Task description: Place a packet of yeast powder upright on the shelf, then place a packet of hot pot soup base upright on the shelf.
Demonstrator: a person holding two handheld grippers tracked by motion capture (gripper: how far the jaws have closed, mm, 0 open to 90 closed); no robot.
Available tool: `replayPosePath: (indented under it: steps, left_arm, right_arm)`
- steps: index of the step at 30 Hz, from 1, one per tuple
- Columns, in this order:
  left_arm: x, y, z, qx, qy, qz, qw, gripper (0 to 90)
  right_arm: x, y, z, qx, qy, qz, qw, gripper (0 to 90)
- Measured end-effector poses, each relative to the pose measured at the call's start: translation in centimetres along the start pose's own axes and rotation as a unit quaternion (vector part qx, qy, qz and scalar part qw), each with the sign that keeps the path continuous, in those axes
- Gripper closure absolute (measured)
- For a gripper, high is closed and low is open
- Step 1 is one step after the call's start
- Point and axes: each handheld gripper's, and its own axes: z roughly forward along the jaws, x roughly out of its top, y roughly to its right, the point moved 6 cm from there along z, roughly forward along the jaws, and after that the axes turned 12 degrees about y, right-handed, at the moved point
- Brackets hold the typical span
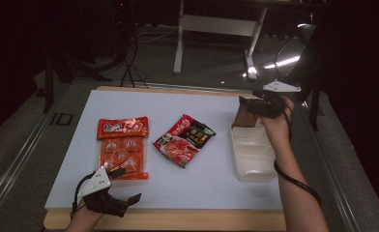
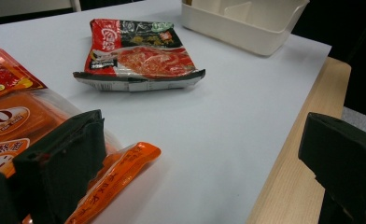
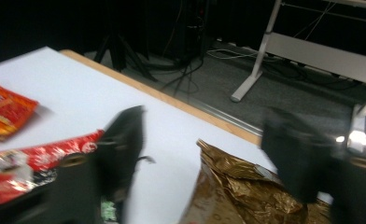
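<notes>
A white-topped table (image 1: 211, 179) with a pale wooden rim carries four packets and a tray. Near the left edge lies a large orange multipack (image 1: 122, 157), its end close to the near edge — a smaller red-orange packet (image 1: 123, 127) lies touching its far end. At the centre sits a red and black packet (image 1: 183, 140), turned at an angle. Along the right edge rests a cream compartment tray (image 1: 252, 153), and at that tray's far end, toward the far right corner, a crinkled gold-brown bag (image 3: 239, 191).
</notes>
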Motion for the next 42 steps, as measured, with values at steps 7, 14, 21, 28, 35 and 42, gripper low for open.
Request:
replayPosePath:
  steps: [7,14,21,28,35,42]
  left_arm:
    - [0.0,-0.1,0.0,0.001,0.005,-0.01,0.9999,1.3]
    - [0.1,-0.1,0.1,-0.018,0.013,-0.028,0.9994,1.3]
    - [0.5,0.3,0.4,-0.026,-0.008,-0.04,0.9988,1.3]
    - [0.9,0.4,1.1,-0.038,-0.031,-0.031,0.9983,1.3]
    - [1.6,0.0,1.6,-0.038,-0.032,-0.031,0.9983,3.0]
    - [3.3,-1.6,2.6,-0.022,-0.022,-0.036,0.9989,7.2]
  right_arm:
    - [0.9,-2.5,-1.7,0.036,0.002,0.04,0.9986,11.1]
    - [0.7,-6.3,-5.4,0.099,0.047,0.036,0.9933,13.5]
    - [-0.7,-9.2,-9.1,0.122,0.072,0.026,0.9897,15.1]
    - [-3.1,-11.0,-11.8,0.112,0.043,0.026,0.9925,13.5]
    - [-3.4,-11.9,-13.5,0.119,0.051,0.039,0.9908,13.8]
    - [-3.3,-12.7,-14.2,0.115,0.052,0.015,0.9919,13.7]
